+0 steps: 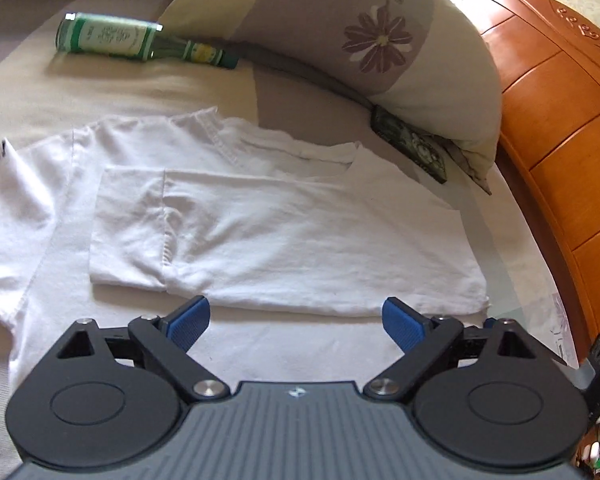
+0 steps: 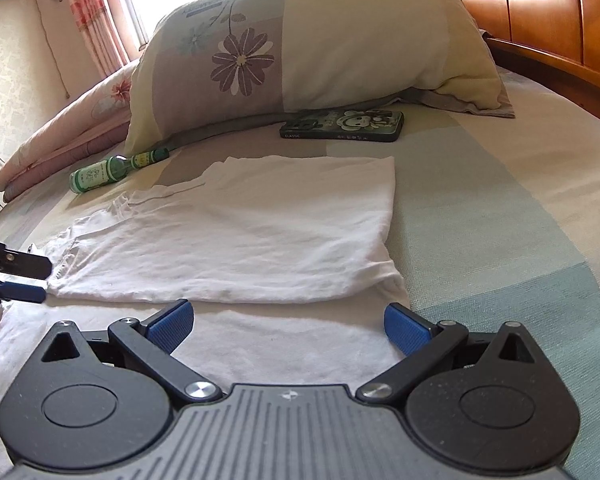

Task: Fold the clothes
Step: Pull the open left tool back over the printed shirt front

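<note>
Both wrist cams low, close over bed, sharing white shirt [image 1: 260, 216].

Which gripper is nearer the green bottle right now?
Left. The left gripper sits at the shirt's sleeve end, the bottle's side; the right gripper is at the shirt's other end.

White cotton T-shirt [image 1: 260, 220]: sleeve left of the jaws cut by the frame edge, black lettering partly lost. Green glass bottle [image 1: 112, 40]: label unreadable.
</note>
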The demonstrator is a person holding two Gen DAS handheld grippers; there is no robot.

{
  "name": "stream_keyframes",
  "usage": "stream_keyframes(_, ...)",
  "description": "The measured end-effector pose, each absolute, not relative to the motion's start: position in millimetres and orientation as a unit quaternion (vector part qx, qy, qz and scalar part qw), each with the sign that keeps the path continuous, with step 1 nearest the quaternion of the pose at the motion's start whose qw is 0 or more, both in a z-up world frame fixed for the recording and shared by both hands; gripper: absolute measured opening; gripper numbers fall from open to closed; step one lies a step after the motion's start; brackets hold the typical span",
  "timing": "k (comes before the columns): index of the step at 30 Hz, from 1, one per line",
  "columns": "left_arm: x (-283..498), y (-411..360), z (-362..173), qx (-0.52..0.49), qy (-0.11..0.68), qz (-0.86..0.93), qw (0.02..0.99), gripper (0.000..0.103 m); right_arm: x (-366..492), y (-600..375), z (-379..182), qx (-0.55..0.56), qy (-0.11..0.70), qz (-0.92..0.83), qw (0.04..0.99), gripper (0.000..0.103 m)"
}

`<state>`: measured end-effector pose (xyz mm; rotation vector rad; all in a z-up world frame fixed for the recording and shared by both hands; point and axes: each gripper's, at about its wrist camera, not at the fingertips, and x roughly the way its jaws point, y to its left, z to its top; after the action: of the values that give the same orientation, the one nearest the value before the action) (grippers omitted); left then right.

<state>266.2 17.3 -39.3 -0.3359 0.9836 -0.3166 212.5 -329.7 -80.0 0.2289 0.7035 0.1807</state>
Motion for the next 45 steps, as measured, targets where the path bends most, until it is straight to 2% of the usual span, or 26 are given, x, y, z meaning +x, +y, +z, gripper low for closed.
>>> stream_keyframes(3, 244, 21, -2, -0.142, 0.452, -0.154, 0.867, 0.094, 209, -330, -74, 0.107, 0.331, 0.093, 0.933, 0.103)
stream_keyframes(5, 223, 20, 4, -0.125, 0.456, -0.156, 0.867, 0.094, 204, -330, -69, 0.101, 0.317, 0.093, 0.938, 0.103)
stream_keyframes(8, 186, 18, -13, -0.092, 0.463, -0.149, 0.869, 0.094, 195, -330, -60, 0.105, 0.297, 0.098, 0.944, 0.103)
stream_keyframes(13, 129, 15, -57, -0.107, 0.457, -0.129, 0.874, 0.094, 171, -309, -56, 0.116, 0.281, 0.109, 0.947, 0.103)
stream_keyframes(20, 77, 7, -77, -0.049, 0.439, -0.119, 0.889, 0.095, 95, -265, -51, 0.026, 0.309, 0.099, 0.946, 0.103)
stream_keyframes(23, 65, 11, -73, -0.050, 0.443, -0.126, 0.886, 0.095, 60, -260, -52, 0.000, 0.314, 0.086, 0.945, 0.103)
stream_keyframes(29, 43, 28, -76, -0.091, 0.442, -0.142, 0.881, 0.096, 19, -282, -78, 0.041, 0.396, 0.052, 0.916, 0.103)
stream_keyframes(33, 43, 31, -67, -0.093, 0.455, -0.127, 0.876, 0.096, -6, -291, -88, 0.024, 0.377, 0.043, 0.925, 0.103)
stream_keyframes(37, 47, 20, -55, -0.071, 0.428, -0.147, 0.889, 0.096, -11, -279, -95, -0.013, 0.361, 0.029, 0.932, 0.103)
stream_keyframes(45, 36, 16, -76, -0.048, 0.457, -0.160, 0.874, 0.099, -2, -278, -90, -0.009, 0.384, 0.016, 0.923, 0.103)
